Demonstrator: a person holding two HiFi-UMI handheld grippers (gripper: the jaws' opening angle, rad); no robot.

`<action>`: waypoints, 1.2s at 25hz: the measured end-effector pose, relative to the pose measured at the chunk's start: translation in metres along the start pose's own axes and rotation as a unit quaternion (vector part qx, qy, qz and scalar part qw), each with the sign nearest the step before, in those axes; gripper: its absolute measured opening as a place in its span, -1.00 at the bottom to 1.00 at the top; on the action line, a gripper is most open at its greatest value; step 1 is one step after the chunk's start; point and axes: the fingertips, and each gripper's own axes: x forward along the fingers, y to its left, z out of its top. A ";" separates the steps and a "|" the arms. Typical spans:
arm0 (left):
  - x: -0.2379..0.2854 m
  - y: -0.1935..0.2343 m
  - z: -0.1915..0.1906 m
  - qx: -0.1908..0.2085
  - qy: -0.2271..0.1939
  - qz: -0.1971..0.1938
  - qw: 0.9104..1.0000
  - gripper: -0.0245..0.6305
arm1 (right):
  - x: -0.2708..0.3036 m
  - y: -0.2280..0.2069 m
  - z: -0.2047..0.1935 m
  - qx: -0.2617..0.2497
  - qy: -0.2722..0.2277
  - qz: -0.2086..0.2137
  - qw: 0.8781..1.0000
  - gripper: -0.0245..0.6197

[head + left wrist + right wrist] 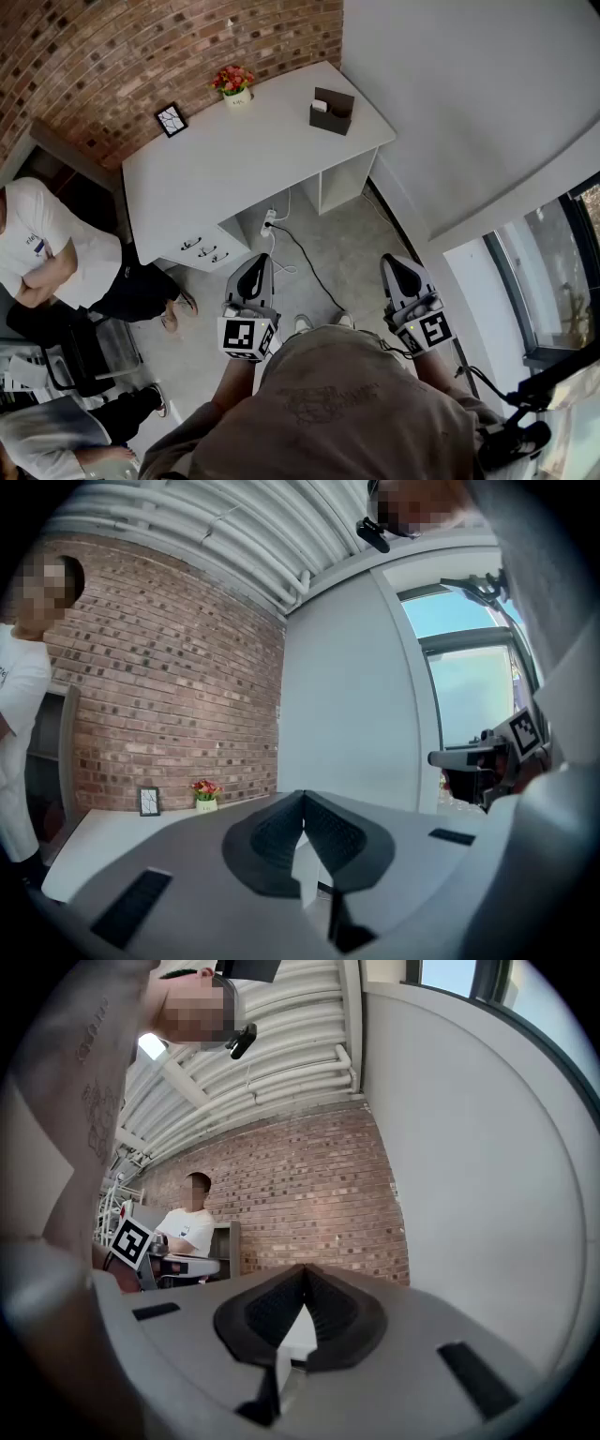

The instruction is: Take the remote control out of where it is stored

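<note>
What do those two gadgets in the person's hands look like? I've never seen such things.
The left gripper and the right gripper are a matching pair: pale grey bodies tapering to two black ribbed pads. Behind each sits a white cube printed with black square markers. The person wears a grey-brown top with a faint print.
</note>
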 end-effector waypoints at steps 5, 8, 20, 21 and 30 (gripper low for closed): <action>-0.003 0.000 0.000 0.001 0.000 0.000 1.000 -0.89 | -0.002 -0.001 0.000 -0.014 -0.004 -0.007 1.000 -0.88; -0.003 0.001 0.000 0.001 0.001 0.000 1.000 -0.89 | -0.001 -0.001 0.002 -0.011 -0.006 -0.006 1.000 -0.88; 0.000 0.000 -0.003 0.002 0.004 0.000 1.000 -0.89 | -0.001 -0.003 0.002 0.012 -0.013 -0.003 1.000 -0.88; 0.000 0.000 -0.003 0.002 0.005 0.000 1.000 -0.89 | -0.001 -0.004 0.002 0.011 -0.015 -0.005 1.000 -0.88; 0.003 -0.003 -0.004 0.002 0.009 -0.008 1.000 -0.89 | 0.001 -0.006 0.001 0.009 -0.009 -0.006 1.000 -0.88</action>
